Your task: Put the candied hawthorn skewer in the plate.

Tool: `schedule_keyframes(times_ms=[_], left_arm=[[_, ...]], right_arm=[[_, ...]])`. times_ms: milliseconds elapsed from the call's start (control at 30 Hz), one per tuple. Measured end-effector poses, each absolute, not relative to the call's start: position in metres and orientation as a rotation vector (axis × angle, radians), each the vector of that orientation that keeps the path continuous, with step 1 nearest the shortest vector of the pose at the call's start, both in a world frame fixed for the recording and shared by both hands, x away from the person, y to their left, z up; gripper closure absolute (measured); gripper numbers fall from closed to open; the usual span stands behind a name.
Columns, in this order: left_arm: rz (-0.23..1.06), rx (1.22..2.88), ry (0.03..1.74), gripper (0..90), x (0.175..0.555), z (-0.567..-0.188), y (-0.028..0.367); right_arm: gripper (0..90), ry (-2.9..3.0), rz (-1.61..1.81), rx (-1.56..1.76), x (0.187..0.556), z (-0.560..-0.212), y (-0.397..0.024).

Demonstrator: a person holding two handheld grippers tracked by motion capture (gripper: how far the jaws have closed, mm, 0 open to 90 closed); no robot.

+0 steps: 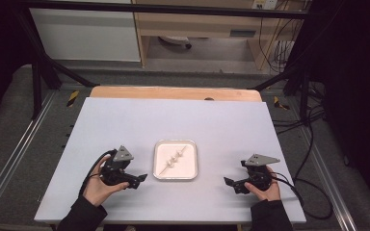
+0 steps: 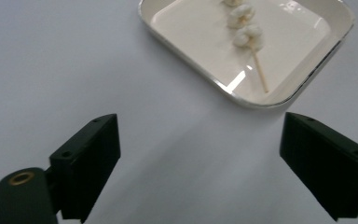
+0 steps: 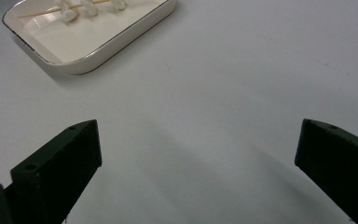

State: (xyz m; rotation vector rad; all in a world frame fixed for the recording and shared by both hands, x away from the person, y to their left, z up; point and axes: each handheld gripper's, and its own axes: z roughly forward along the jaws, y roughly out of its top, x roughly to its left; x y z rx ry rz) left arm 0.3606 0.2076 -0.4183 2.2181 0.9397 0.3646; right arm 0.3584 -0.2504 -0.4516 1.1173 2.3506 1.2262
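Skewered white dumplings on a thin wooden stick [image 1: 174, 160] lie slantwise in the shallow white rectangular tray [image 1: 160, 174] with its thin metallic rim, which sits on the pale grey table top [image 1: 125, 120] between my two grippers. Seen from above, the stick runs from the tray's near left toward its far right, with the lumps bunched around its middle and the bare wood ends showing.

From my left gripper [image 1: 139, 180], the skewer [image 2: 248, 32] lies ahead and a little to the right, well beyond my jaw tips; the bare end of the stick points back toward me and stops short of the tray's [image 2: 186, 51] near rim. My left jaws stand spread wide with only bare table between them, holding nothing.

From my right gripper [image 1: 229, 183], the tray [image 3: 102, 53] sits far ahead and off to the left, the skewer [image 3: 81, 7] lying across it. My right jaws also stand wide apart over bare table, gripping nothing. Both grippers rest low near the table's front edge, one at each side of the tray, apart from it.
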Motion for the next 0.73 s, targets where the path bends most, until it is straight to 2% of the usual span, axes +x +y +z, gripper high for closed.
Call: schedule_keyframes(times_ms=[367,733], left_arm=[[0.39,2.114,0.992,5.4,0.347,-0.441,0.248],[0.383,2.105,0.997,5.9,0.346,-0.45,0.258]], right_arm=[[0.9,2.37,1.227,1.122,0.358,-0.454,-0.248],[0.9,2.384,1.219,1.125,0.357,-0.457,-0.246]])
